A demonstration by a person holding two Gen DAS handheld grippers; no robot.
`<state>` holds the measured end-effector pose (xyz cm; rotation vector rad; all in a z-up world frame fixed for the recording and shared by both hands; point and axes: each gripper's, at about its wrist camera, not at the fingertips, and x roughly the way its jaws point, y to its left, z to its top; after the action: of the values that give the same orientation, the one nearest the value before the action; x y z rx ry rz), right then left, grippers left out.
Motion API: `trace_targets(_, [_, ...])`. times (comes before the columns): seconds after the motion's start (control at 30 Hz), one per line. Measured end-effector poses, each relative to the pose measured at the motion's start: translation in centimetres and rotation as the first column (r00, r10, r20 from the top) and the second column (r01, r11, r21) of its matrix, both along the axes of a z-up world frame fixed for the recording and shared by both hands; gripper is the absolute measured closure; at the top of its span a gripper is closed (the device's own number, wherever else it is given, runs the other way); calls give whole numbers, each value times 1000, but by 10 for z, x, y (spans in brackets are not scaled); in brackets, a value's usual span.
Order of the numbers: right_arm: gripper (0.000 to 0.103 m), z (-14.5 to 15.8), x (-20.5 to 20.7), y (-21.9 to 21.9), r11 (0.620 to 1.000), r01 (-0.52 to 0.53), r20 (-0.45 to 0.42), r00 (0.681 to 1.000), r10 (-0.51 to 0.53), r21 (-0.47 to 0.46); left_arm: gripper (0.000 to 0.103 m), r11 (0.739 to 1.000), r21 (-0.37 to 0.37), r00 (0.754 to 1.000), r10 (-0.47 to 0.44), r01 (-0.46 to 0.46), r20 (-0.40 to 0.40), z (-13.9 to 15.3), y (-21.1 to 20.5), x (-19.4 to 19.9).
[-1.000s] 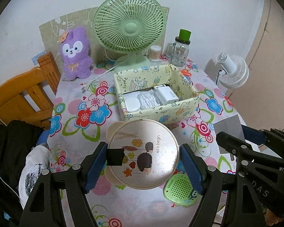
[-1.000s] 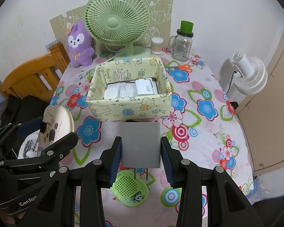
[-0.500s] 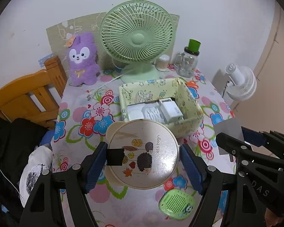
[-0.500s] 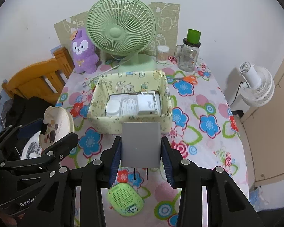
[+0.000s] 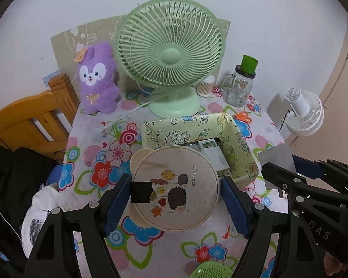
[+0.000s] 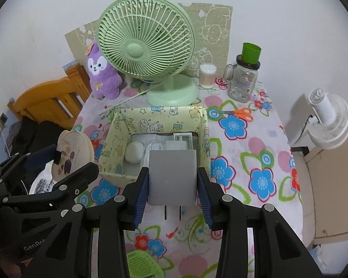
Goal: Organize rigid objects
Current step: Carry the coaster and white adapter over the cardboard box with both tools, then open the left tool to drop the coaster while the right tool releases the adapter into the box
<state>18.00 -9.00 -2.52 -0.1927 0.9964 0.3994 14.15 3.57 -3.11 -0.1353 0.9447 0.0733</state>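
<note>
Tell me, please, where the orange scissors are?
In the right wrist view, the orange scissors lie on the tablecloth between the yellow box and glass jar.

A green desk fan stands at top centre on the flowered tablecloth, a purple plush rabbit to its left. Right of it: a cotton-swab tub, a glass jar, orange scissors. A white fan fills the right edge, a wooden chair the left.

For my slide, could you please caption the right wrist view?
Right gripper holds a grey charger before the patterned storage box.
</note>
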Motion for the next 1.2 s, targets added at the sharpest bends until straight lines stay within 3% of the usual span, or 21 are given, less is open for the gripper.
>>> trace_targets(0.5, [60,-45,76,4,998,-13,-53,998,16,62,24,999,42,997,-3,7,-77,-39,1,66])
trace_targets(1.2, [60,-76,108,4,997,-26,-95,995,33,66,24,1000,17,977,-15,19,-211,-97,-11,107])
